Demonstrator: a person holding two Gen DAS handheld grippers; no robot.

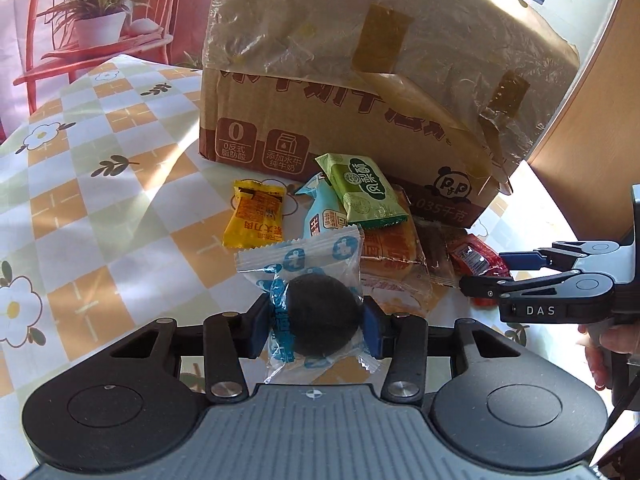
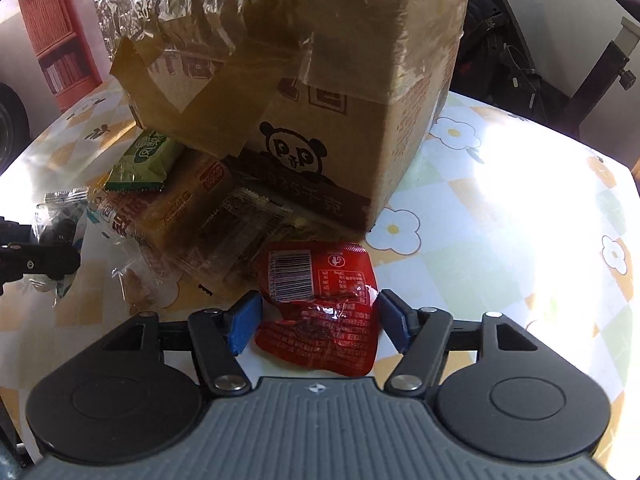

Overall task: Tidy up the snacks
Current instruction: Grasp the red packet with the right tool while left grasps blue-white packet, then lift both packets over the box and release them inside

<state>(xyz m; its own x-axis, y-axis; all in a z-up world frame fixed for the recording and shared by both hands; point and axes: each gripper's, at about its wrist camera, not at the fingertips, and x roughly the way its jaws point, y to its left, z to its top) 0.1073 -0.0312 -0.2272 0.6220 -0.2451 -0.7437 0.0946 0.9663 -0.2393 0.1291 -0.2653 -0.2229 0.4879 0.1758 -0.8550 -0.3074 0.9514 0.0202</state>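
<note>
The left gripper (image 1: 318,326) pinches a dark round cookie (image 1: 322,314) in its clear wrapper at the pile's near edge. The right gripper (image 2: 320,322) stands spread around a red packet (image 2: 320,304) on the table (image 2: 500,220), pads clear. Close squarely on the packet's middle, clear of the cardboard box (image 2: 320,120) just beyond.

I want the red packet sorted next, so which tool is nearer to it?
Right. The right tool straddles the red packet, its pads not pressing it. The left tool sits further along the pile, closed on the round dark cookie packet.
</note>
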